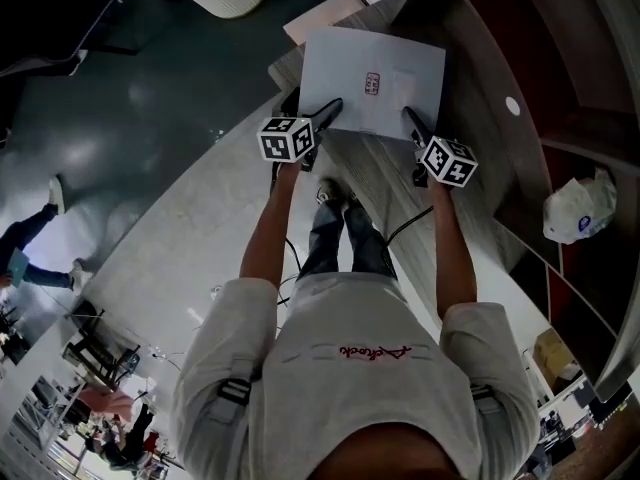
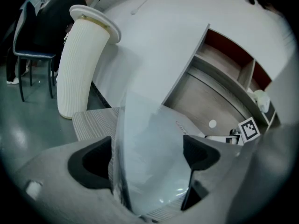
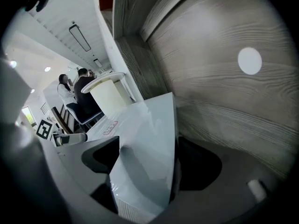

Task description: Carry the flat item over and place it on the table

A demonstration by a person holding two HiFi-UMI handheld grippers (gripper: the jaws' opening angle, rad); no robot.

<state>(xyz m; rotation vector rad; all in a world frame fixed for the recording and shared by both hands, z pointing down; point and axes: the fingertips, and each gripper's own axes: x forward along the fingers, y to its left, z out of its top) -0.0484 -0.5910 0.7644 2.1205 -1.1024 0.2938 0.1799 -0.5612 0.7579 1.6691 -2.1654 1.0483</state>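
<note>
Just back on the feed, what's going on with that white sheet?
A person holds the flat white sheet by its near edge with both grippers. The left gripper is shut on one side and the right gripper is shut on the other. The sheet is over the wood-grain table. I cannot tell whether it is resting there yet.

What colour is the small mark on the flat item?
The mark is red, clearest in the head view.

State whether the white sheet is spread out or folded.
Spread out: the sheet shows as one full rectangle, the left gripper and right gripper each shut on a near corner.
</note>
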